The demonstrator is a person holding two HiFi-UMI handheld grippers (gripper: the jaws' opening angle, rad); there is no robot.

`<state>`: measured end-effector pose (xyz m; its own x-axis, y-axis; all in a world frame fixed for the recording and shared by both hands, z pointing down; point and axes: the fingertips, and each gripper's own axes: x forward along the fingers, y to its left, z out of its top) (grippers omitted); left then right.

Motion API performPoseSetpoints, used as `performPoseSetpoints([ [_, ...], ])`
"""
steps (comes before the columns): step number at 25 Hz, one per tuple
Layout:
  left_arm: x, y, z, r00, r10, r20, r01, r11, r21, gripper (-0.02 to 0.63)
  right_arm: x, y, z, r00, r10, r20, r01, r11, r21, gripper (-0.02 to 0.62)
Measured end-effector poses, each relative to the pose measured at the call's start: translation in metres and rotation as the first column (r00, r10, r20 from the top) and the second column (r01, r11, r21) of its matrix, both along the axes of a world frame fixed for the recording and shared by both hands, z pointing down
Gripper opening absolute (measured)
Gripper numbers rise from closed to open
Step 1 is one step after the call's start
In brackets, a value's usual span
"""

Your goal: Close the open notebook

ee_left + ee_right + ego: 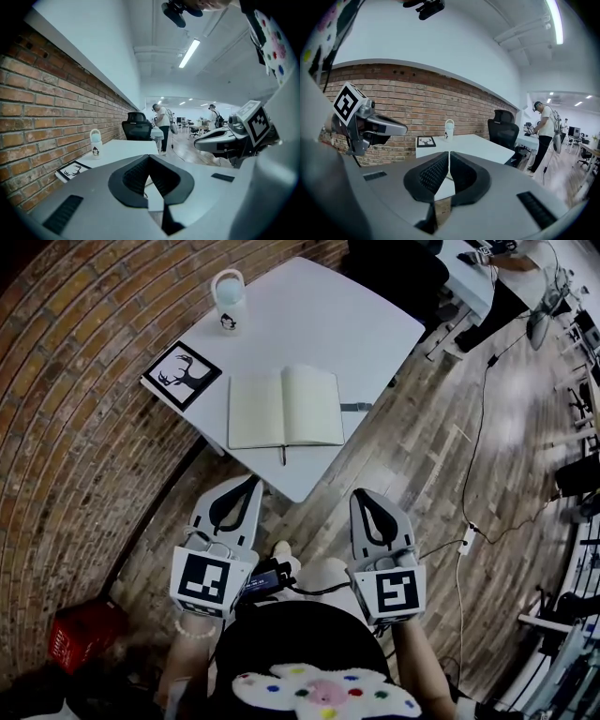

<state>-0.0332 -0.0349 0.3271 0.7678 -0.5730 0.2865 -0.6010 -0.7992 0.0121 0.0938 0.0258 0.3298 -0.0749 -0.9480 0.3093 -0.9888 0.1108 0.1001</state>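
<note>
An open notebook (285, 407) with blank cream pages lies flat near the front edge of a white table (347, 324); a thin ribbon hangs from its spine over the edge. My left gripper (249, 482) is held short of the table's front, shut with nothing in it. My right gripper (362, 495) is beside it, also shut and empty. In the left gripper view my left gripper (149, 157) has its jaws together, and the right gripper shows at the right. In the right gripper view my right gripper (449, 153) points at the table (473, 143).
A black-and-white deer picture (181, 374) lies at the table's left corner, with a white bottle (229, 302) behind it. A brick wall (84, 427) runs along the left. A red crate (82, 634) sits on the floor. A black office chair (503, 129) and people stand beyond.
</note>
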Motion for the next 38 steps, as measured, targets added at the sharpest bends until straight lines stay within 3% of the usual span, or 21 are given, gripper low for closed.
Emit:
performPoseSetpoints([
  [12,-0.002,-0.005,0.002,0.999,-0.048,0.024,0.047,0.999,0.014,0.015,0.001,-0.006,0.019,0.996,-0.034,0.081,0.041,0.995,-0.088,0.037],
  [24,-0.003,-0.015,0.006,0.988,-0.157,0.013,0.157,0.987,-0.030,0.015,0.008,-0.030,0.045,0.957,-0.086,0.276,0.131,0.980,-0.147,0.038],
  [30,-0.005,-0.018,0.008,0.983,-0.182,0.029,0.183,0.983,-0.018,0.015,0.000,-0.044,0.065,0.877,-0.085,0.473,0.189,0.966,-0.178,0.041],
  [32,-0.006,-0.019,0.009,0.980,-0.196,0.028,0.196,0.980,-0.027,0.015,-0.002,-0.049,0.072,0.835,-0.064,0.547,0.192,0.965,-0.180,0.060],
  [35,-0.009,-0.021,0.014,0.978,-0.202,0.047,0.204,0.979,-0.027,0.015,-0.005,-0.057,0.084,0.767,-0.027,0.641,0.196,0.962,-0.193,0.138],
  [38,-0.011,-0.022,0.020,0.974,-0.216,0.064,0.219,0.975,-0.034,0.015,-0.006,-0.062,0.102,0.696,0.043,0.717,0.182,0.955,-0.234,0.156],
])
